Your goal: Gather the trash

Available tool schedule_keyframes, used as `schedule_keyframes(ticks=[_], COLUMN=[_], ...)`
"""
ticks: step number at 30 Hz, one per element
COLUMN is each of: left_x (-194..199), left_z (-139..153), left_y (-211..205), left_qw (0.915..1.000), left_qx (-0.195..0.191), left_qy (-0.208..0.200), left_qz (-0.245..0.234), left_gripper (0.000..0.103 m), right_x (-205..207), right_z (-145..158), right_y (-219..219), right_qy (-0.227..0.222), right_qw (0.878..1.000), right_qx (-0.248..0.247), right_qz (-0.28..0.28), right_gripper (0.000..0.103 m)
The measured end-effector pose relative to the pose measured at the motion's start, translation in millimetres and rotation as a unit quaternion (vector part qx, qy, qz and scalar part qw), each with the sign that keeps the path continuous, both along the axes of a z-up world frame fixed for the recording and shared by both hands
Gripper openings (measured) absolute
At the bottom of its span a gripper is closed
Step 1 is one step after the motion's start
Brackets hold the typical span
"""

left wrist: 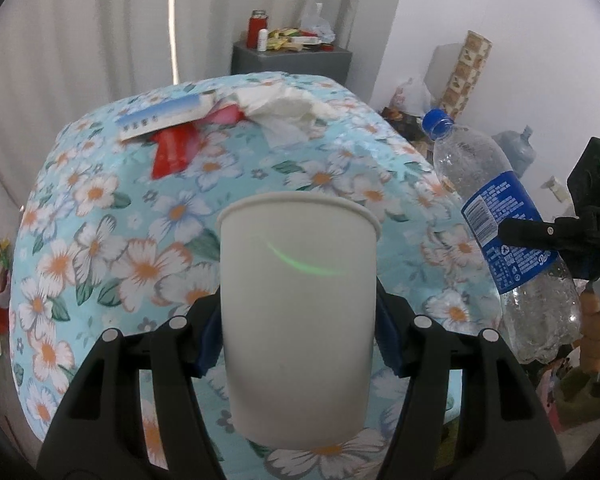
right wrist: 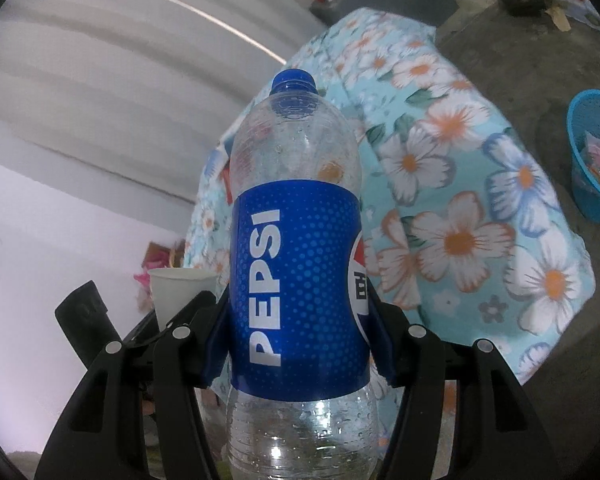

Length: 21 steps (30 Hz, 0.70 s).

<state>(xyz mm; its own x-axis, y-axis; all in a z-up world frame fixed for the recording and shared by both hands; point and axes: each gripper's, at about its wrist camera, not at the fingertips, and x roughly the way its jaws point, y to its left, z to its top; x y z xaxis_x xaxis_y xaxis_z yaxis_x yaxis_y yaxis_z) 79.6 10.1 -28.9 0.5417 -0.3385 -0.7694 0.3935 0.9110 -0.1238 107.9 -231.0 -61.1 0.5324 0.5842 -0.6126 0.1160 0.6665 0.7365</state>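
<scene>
Black plastic left tool [left wrist: 299, 336] and right tool [right wrist: 299, 336], blue inner pads, silver round screws.

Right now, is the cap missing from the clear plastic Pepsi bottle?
No, a blue screw cap sits on the neck of the clear plastic Pepsi bottle, which the right gripper holds by its blue label.

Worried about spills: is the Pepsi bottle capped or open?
Capped. The blue cap sits on the neck of the Pepsi bottle, held in the right claw; only droplets show inside.
</scene>
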Motion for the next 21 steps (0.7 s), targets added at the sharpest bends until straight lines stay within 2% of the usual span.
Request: schedule_keyframes(ticks=[9, 21], left_x=[-8.1, -14.3], left_z=[21.3, 26.0], left_y=[-31.9, -53.9], left_qw=[0.9991, 0.9980], left_qx=[0.004, 0.014], left_qy=[-0.028, -0.034], left_qz=[-0.033, -0.052], left_gripper=[0.059, 0.059], right_x=[-21.9, -28.7], right_z=[0.8, 1.2], right_y=[-26.8, -41.0], right_qy=[-0.014, -0.025], right_qw=[0.999, 0.999], right_qx=[0.016, 0.029], right_qz=[-0.027, -0.035], right_gripper=[0.057, 0.057])
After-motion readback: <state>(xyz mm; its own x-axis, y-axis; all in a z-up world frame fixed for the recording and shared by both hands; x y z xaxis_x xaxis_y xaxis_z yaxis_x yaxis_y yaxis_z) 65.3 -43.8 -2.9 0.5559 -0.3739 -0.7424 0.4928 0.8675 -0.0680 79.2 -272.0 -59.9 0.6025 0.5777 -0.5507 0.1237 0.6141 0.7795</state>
